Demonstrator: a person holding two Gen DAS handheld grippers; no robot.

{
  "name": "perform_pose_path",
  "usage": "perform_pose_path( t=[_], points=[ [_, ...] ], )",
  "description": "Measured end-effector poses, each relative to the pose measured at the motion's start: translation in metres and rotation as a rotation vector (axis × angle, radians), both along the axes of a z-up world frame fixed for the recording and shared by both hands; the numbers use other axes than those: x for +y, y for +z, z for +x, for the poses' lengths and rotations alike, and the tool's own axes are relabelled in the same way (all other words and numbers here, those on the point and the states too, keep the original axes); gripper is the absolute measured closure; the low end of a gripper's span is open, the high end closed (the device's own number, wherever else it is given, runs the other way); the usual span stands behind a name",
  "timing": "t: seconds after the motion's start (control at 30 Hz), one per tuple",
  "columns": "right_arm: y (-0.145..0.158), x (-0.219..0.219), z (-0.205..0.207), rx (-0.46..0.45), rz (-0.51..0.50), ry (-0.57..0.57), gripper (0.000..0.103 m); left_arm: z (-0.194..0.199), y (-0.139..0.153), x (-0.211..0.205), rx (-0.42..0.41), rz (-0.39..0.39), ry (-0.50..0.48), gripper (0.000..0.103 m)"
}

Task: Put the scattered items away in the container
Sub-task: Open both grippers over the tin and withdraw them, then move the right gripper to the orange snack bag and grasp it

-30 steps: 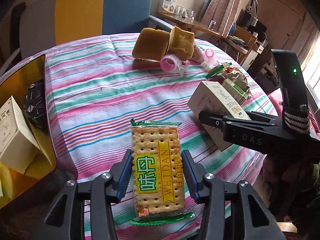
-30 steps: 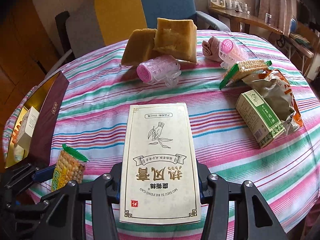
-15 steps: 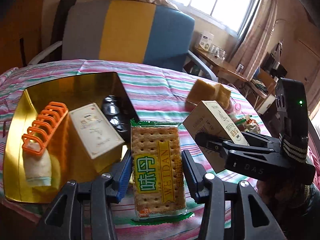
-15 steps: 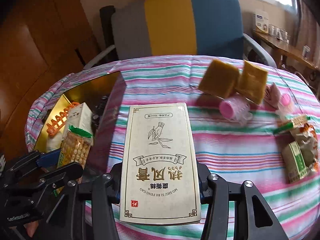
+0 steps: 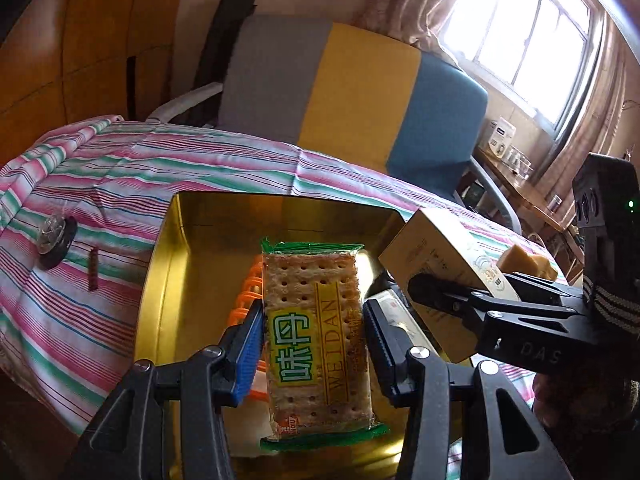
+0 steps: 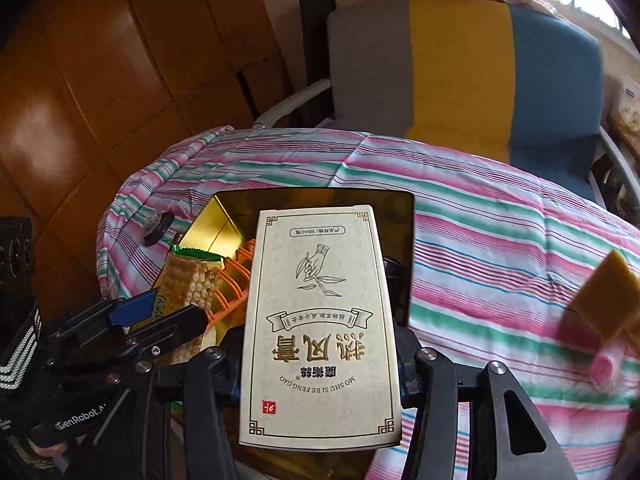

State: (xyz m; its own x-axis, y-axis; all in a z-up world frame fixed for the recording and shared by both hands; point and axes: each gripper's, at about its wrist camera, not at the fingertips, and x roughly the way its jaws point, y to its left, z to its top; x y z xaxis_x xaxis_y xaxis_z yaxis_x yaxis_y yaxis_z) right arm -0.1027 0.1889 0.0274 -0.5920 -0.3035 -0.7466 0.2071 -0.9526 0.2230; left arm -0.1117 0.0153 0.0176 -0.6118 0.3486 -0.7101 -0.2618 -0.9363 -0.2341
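From my left gripper I see its blue-padded fingers pressed against the long sides of a cracker packet, green-edged with a yellow label reading WEIDAN; the jaws stand only as wide as the packet and clamp it firmly. The packet hangs above the gold tin container, which sits on the striped tablecloth. Inside the tin, just beneath the packet, I can make out an orange plastic rack and something pale below it that I cannot identify. My right gripper is closed on a cream carton printed with a hand-and-sprig drawing and the words MO SHU SI RE FENG GAO; the carton fills the space between the fingers, its far end reaching over the tin's right wall. In the left view that same carton appears to the right of the crackers, held over the tin's right edge. On the cloth to the left of the tin lies a small black disc with a clear top. Far right on the table I see yellow-brown sponge blocks and a pink hair roller. A grey, yellow and blue chair stands behind the table.
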Motion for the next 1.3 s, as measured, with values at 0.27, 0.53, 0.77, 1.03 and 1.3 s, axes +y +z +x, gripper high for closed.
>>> perform_pose_path(
  t=[0.27,0.53,0.77,1.03,1.3],
  points=[
    [-0.018,-0.030,-0.063,-0.056,0.081,0.028,0.044,-0.028,-0.008,-0.019,-0.006,-0.047,0.025,0.054],
    [-0.016,-0.036,-0.074,-0.033,0.166,0.041,0.026,-0.028,-0.007,-0.023,0.006,-0.072,0.024,0.054],
    [0.001,-0.027,-0.041,0.058,0.199,0.017,0.000,-0.004,0.008,-0.008,0.035,-0.059,-0.016,0.054],
    [0.007,0.015,0.005,0.057,0.311,-0.156,0.000,0.045,0.024,0.046,0.060,-0.044,-0.170,0.053],
    [-0.028,0.123,0.079,-0.091,0.327,-0.493,0.000,0.109,0.009,0.144,0.019,-0.072,-0.480,0.053]
  ],
)
